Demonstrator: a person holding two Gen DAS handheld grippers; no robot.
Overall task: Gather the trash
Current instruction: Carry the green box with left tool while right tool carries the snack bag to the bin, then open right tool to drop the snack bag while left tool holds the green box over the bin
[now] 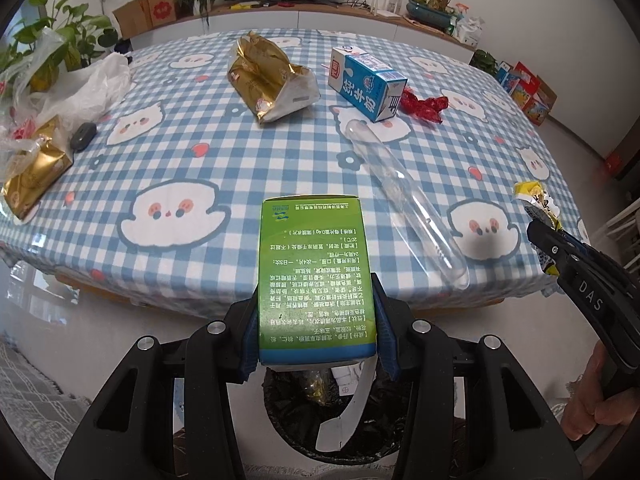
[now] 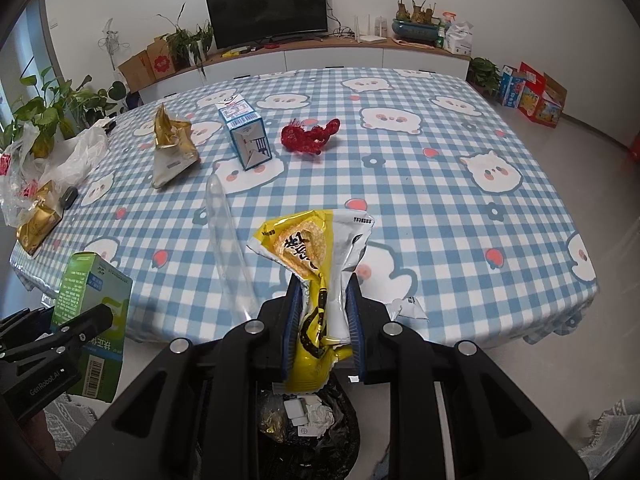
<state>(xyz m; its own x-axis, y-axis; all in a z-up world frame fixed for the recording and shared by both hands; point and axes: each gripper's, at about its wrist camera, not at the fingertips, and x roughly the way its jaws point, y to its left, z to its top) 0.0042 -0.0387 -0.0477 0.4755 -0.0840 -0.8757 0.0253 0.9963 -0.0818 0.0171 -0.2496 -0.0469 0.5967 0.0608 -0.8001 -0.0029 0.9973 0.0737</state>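
My left gripper is shut on a green medicine box, held above a black-lined trash bin below the table's near edge. My right gripper is shut on a yellow and white snack wrapper, held above the same bin. The green box also shows in the right wrist view. On the checked tablecloth lie a clear plastic tube, a blue milk carton, a gold bag, a red wrapper and another gold bag.
White plastic bags and a dark small object lie at the table's left. Potted plants stand left of it. A cabinet with a monitor lines the back wall. Colourful boxes stand on the floor at the right.
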